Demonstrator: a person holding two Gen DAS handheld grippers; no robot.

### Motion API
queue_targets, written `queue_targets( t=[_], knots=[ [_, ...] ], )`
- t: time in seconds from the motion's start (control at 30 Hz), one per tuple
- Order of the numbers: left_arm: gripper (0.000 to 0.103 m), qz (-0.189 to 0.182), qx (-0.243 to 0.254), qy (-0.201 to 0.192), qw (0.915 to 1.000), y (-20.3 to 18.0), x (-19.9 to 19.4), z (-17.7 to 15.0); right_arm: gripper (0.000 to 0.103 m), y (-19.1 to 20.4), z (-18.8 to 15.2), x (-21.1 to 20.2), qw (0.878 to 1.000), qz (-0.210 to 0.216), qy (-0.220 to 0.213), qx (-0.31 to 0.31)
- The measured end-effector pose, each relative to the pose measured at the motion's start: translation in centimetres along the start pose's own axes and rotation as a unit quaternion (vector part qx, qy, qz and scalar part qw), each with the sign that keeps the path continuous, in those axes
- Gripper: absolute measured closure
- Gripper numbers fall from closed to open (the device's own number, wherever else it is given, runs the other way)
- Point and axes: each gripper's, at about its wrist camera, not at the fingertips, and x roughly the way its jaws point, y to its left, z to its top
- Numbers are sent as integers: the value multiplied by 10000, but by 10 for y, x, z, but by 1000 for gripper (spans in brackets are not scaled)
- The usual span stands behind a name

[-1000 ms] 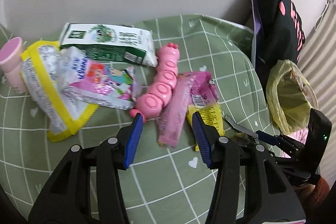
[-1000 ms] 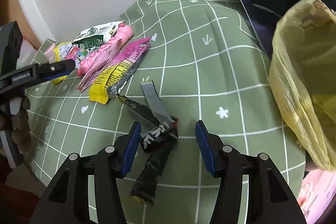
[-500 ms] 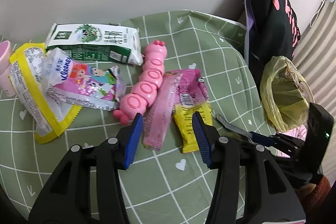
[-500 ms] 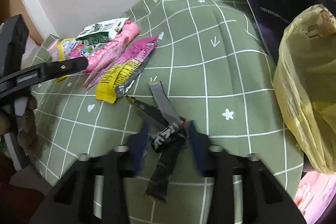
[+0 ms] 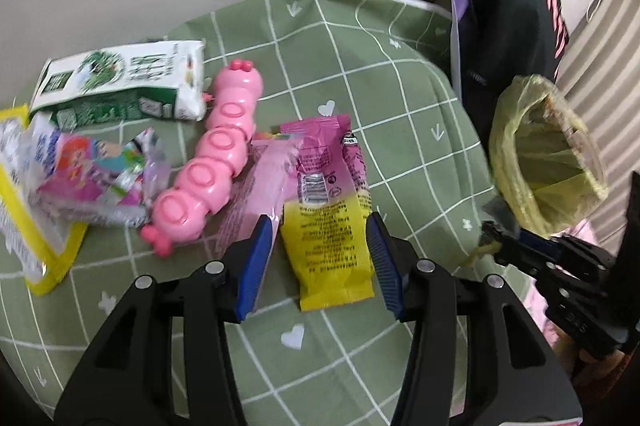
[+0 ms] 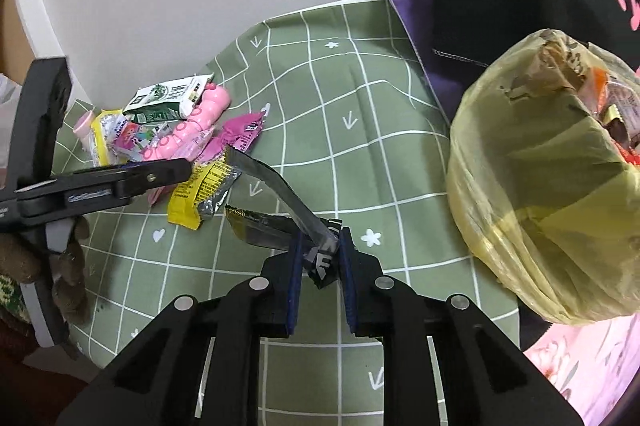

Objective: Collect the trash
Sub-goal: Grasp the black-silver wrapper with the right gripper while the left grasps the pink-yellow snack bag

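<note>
Low centre of the right wrist view, the right gripper (image 6: pixel 320 258) is clamped on a dark crumpled wrapper (image 6: pixel 276 214), its blue pads pinching the bunched end while a grey strip and a dark flap with a yellow tip trail off toward the upper left. Wrapper looks thin, light, floppy foil or film, likely slick, so a pinch on the bunched part seems safer than on a loose tail, which could slide out. At right of that view sits the yellow trash bag (image 6: pixel 552 186), mouth open, scraps already inside, near the gripper. Lower centre of the left wrist view, the left gripper (image 5: pixel 318 258) is spread wide, its blue pads on either side of a pink and yellow snack packet (image 5: pixel 328 202) lying flat on the green checked cloth (image 5: pixel 360 66); not gripping yet. Packet looks empty, flat and soft, probably crinkly and easy to crush; taking it across the yellow lower half, between the pads, looks best. Just left of it lies a pale pink wrapper (image 5: pixel 256 202), overlapped by the left pad, so it might get caught too. Further left are a pink caterpillar toy (image 5: pixel 212 162), a green and white carton (image 5: pixel 120 86) and more wrappers, blurred.
</note>
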Motion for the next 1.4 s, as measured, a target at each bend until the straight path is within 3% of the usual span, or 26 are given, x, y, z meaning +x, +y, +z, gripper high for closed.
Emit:
queue_targets(
  t=[0.27, 0.63, 0.73, 0.87, 1.07, 1.17, 1.4],
  knots=[
    [57, 331, 448, 300, 9980, -18, 25, 1, 86, -7, -4, -8, 9997, -104, -16, 197],
    [59, 30, 175, 310, 9994, -11, 14, -15, 86, -21, -7, -13, 9986, -94, -78, 522],
    [56, -333, 144, 204, 9991, -11, 6, -19, 86, -20, -9, -13, 9987, -94, -85, 496],
    [49, -557, 157, 108, 9983, -6, -7, -31, 86, -23, -11, -16, 9984, -67, -117, 548],
    [49, -173, 282, 360, 9988, -12, 3, -33, 86, -25, -16, -22, 9979, -83, -155, 626],
    [59, 60, 315, 374, 9988, -15, 2, -36, 86, -26, -18, -25, 9976, -118, -174, 655],
    [61, 21, 288, 231, 9993, -20, -9, -39, 86, -32, -19, -29, 9970, -176, -223, 716]
  ],
)
